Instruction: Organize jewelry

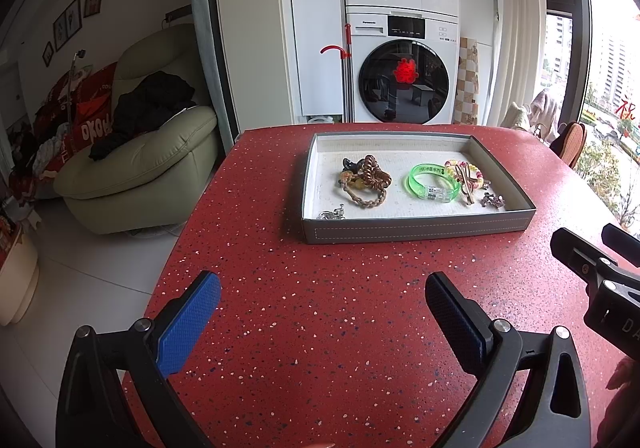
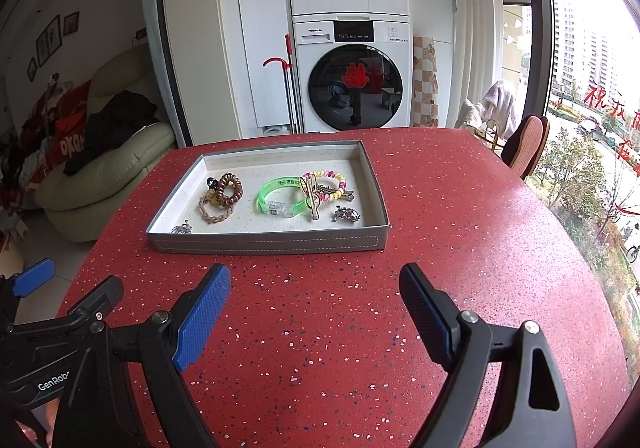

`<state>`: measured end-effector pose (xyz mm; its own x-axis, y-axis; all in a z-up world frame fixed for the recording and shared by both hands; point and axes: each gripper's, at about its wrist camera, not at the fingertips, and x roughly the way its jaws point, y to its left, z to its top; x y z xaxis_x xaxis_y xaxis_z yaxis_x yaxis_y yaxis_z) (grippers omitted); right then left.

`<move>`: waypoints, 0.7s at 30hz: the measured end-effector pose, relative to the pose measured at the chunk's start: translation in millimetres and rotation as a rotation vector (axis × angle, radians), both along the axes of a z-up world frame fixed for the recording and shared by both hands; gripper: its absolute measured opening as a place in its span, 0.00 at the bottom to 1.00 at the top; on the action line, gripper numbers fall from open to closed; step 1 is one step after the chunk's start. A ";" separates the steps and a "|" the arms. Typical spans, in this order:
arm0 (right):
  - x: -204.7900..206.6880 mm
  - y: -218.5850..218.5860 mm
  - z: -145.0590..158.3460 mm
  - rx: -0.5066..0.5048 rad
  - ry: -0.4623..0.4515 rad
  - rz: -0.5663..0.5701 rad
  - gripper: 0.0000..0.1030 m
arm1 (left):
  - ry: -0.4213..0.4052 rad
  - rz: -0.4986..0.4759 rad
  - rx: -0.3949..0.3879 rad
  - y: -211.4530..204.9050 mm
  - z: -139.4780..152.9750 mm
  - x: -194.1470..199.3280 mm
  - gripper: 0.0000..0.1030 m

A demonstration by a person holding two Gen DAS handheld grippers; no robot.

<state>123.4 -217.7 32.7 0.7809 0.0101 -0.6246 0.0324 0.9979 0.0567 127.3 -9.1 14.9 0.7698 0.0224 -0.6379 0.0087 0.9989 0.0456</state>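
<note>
The left wrist view catches the right gripper (image 1: 600, 248) only as black parts cut off at its right edge, while the right wrist view shows it whole, jaws spread wide over bare table (image 2: 460, 208) and holding nothing; in turn the right wrist view shows just one blue pad and black frame of the left gripper (image 2: 34, 278) at its left edge, whereas the left wrist view has the left gripper (image 1: 322, 294) in full, likewise spread wide and empty.

The grey tray (image 1: 416, 230) sits on the red speckled table ahead of both grippers, apart from them; its near wall hides part of a small silvery piece (image 1: 331, 214) in the near left corner, too small to identify; another silvery trinket (image 2: 346, 214) near the right side is equally hard to make out.

Inside the tray, a brown coiled hair tie (image 1: 374, 172) lies on a braided band (image 1: 366, 198) at the left; a translucent green bangle (image 2: 280, 198) sits mid-tray; a pink and yellow beaded bracelet (image 2: 332, 180) lies to its right, with a tan clip (image 2: 312, 196) across them.
</note>
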 end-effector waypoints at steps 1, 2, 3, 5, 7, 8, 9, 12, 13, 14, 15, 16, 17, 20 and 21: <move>-0.1 -0.1 0.0 0.001 0.000 0.000 0.86 | 0.000 -0.001 0.000 0.1 0.0 0.3 1.00; -0.2 -0.1 -0.1 0.002 0.001 0.000 0.86 | 0.001 -0.001 0.001 0.0 0.0 0.2 1.00; -0.2 -0.1 0.0 0.003 0.001 -0.002 0.86 | 0.001 -0.001 0.002 0.0 0.1 0.1 1.00; -0.2 0.1 0.0 0.003 0.001 0.000 0.86 | 0.000 0.000 0.002 0.0 0.6 -0.6 1.00; -0.4 0.1 0.1 0.001 0.001 -0.001 0.86 | 0.001 -0.001 0.002 -0.1 0.4 -0.5 1.00; -0.4 0.0 0.1 0.002 0.000 0.000 0.86 | 0.001 -0.001 0.002 -0.1 0.5 -0.6 1.00; -0.4 0.1 0.1 0.002 0.000 0.001 0.86 | 0.000 -0.001 0.003 0.0 0.4 -0.4 1.00; -0.9 -0.3 -0.4 0.003 0.001 0.000 0.86 | 0.002 -0.003 0.002 -0.2 0.5 -0.6 1.00; -0.9 -0.3 -0.4 0.002 0.001 0.000 0.86 | 0.003 -0.003 0.002 -0.1 0.6 -0.7 1.00; -0.5 0.1 -0.1 0.001 0.001 0.000 0.86 | 0.003 -0.003 0.002 -0.2 0.7 -0.9 1.00; -1.0 -0.4 -0.4 0.003 0.001 -0.001 0.86 | 0.002 -0.003 0.002 -0.2 0.6 -0.7 1.00; -0.8 -0.2 -0.2 0.003 0.001 0.000 0.86 | 0.002 -0.004 0.002 -0.1 0.6 -0.9 1.00; -0.7 0.1 0.0 0.002 0.000 0.000 0.86 | 0.001 -0.004 0.002 -0.1 0.7 -1.1 1.00; -0.2 0.7 0.0 0.001 0.000 0.000 0.86 | 0.000 -0.002 0.002 -0.1 0.7 -1.3 1.00; 0.1 1.2 0.3 0.001 -0.001 -0.001 0.86 | 0.000 -0.002 0.002 -0.2 0.7 -1.2 1.00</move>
